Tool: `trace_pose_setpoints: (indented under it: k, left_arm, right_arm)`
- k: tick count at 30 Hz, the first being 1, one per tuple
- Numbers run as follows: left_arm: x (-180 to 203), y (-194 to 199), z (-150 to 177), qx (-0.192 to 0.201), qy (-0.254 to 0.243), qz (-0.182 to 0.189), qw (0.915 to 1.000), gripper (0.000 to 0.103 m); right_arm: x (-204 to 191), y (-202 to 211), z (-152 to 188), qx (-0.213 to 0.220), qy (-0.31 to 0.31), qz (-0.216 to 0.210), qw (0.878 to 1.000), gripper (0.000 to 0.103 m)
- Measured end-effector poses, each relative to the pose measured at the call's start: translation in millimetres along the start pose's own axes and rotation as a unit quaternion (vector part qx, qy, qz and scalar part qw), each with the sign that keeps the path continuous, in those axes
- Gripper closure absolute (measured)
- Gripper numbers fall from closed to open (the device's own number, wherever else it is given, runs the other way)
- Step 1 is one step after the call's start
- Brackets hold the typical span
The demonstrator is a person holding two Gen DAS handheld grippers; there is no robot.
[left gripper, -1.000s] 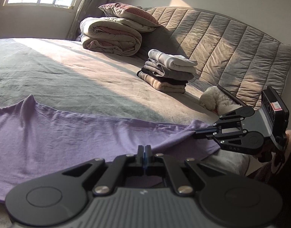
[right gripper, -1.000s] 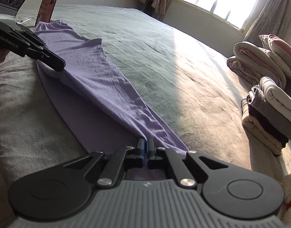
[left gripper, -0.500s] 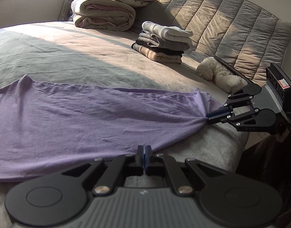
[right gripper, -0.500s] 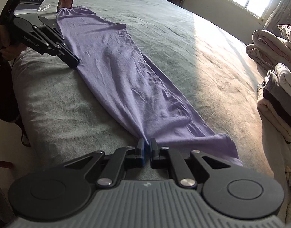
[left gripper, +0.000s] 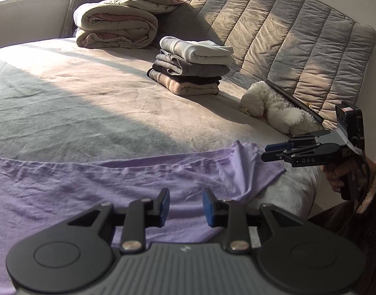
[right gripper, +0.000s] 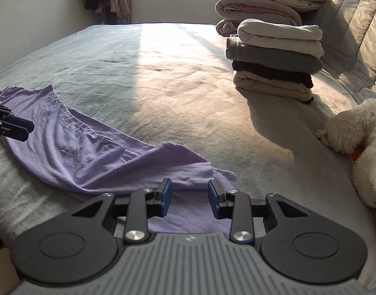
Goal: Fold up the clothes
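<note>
Now that both tools are letting go, we see the purple garment lying along the near edge of the bed, where a second ago it was pinched at both ends. Our left tool is opening, its blue pads apart with cloth below them but nothing pressed between. Our right tool is opening too, over the crumpled end of the garment, and holds nothing. Half a second back the cloth was pulled taut; now it has slackened, with a turned-up corner at the right end. We judge the laying-out done and the folding proper still ahead. The stack of folded clothes sits well apart near the headboard.
</note>
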State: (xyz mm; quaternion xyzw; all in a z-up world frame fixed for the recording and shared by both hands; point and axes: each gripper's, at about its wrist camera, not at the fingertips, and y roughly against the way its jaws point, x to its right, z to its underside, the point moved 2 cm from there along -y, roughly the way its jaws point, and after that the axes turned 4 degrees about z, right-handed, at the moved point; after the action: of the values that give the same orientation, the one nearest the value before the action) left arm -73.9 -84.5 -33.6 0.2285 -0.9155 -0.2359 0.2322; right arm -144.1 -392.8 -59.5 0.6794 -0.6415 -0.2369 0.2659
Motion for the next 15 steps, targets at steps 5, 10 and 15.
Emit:
trace_pose_setpoints:
  k: [5, 10, 15]
  left_arm:
    - [38, -35, -9, -0.021, -0.033, 0.037, 0.9986, 0.073]
    - [70, -74, -15, -0.046, -0.053, 0.044, 0.9966, 0.072]
    - [90, -108, -21, -0.056, -0.068, 0.043, 0.9952, 0.076]
  right_arm:
    - [9, -3, 2, -0.003, -0.035, -0.024, 0.999, 0.067]
    - [10, 0, 2, -0.003, -0.038, -0.023, 0.999, 0.067]
    - [15, 5, 4, -0.004, -0.051, -0.032, 0.998, 0.067]
